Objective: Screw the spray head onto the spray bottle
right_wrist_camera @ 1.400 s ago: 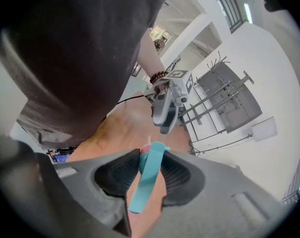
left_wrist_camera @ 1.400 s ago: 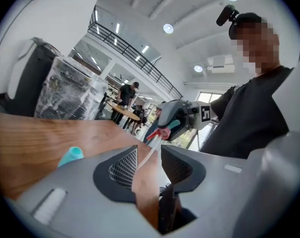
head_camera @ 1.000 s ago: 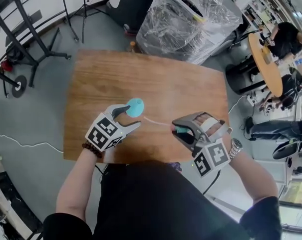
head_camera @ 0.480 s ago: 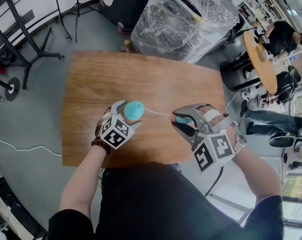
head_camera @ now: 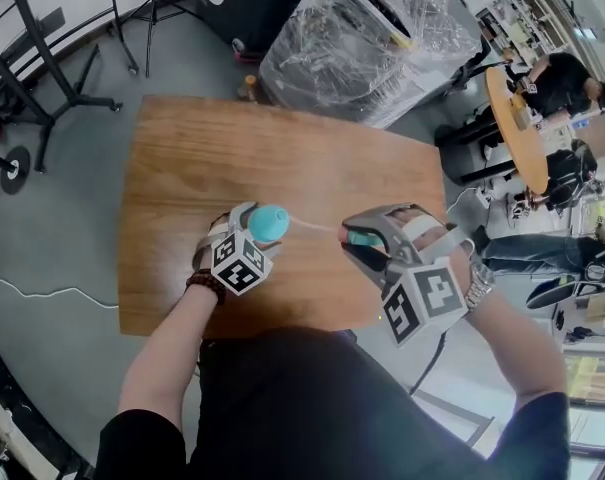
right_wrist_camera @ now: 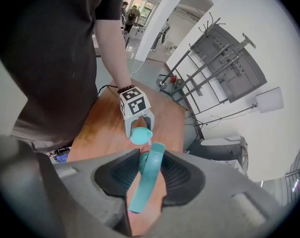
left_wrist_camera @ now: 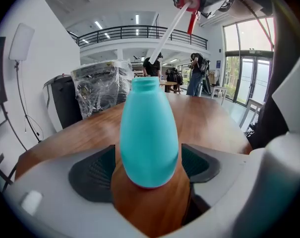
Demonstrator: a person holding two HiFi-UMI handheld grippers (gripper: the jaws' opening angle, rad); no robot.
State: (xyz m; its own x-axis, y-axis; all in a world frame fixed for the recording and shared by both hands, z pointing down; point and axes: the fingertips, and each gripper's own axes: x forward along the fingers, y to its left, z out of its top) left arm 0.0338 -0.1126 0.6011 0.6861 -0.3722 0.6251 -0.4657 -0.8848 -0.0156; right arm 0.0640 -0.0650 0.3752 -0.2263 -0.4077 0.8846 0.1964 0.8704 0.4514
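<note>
- A rectangular brown wooden table (head_camera: 312,158) stands on a grey floor (head_camera: 52,238).
- A small teal plastic spray bottle (head_camera: 270,220) stands upright near the table's front edge, between the jaws of the left gripper (head_camera: 256,230), which have just been opening.
- The right gripper (head_camera: 357,245) holds a teal spray head (head_camera: 363,237); its thin white tube (head_camera: 312,226) reaches towards the bottle.
- A bulky object wrapped in clear plastic film (head_camera: 367,38) stands beyond the table.

Desk (head_camera: 282,148) far half: open wood, free passage. Near edge crowded: bottle (head_camera: 269,220) upright between left claw's (head_camera: 258,226) just-opened jaws; thin tube (head_camera: 312,226) spans gap to right claw (head_camera: 367,243). Wrapped bin (head_camera: 372,38) beyond far edge.
</note>
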